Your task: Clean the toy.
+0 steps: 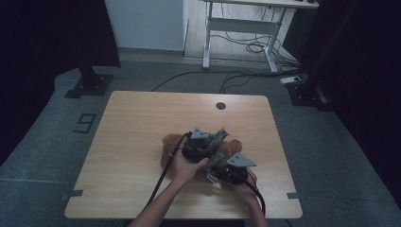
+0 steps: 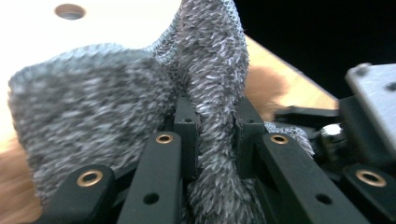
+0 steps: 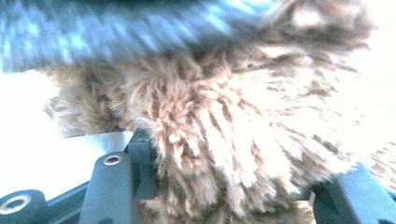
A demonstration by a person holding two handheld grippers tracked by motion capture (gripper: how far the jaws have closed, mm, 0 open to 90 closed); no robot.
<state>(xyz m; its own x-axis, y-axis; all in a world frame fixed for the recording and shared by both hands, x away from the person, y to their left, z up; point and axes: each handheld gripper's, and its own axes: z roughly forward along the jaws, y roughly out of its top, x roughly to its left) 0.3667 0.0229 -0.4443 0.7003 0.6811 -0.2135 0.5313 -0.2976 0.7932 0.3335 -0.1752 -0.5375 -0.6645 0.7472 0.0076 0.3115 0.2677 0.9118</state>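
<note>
Dim floor and cables surround the wooden table [image 1: 142,142], where a brown plush toy [image 1: 231,147] lies near the middle. Its grey knitted garment [image 2: 93,107] is clamped in the left gripper [image 2: 217,130], while the right gripper [image 3: 224,186] squeezes the toy's fur. Both look soft, light and stretchy; gripping a bunched fold seems safest. Trailing cables [image 1: 163,177] could snag.

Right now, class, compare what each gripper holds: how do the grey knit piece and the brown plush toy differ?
Colour: the grey knit piece is speckled grey; the brown plush toy is tan-brown. Texture: the knit piece is thin, folded fabric with short fuzz; the plush toy is bulky with long shaggy fur. Grip: the left gripper pinches a fold of the knit piece; the right gripper straddles the plush toy's thick body. Both are soft.
</note>
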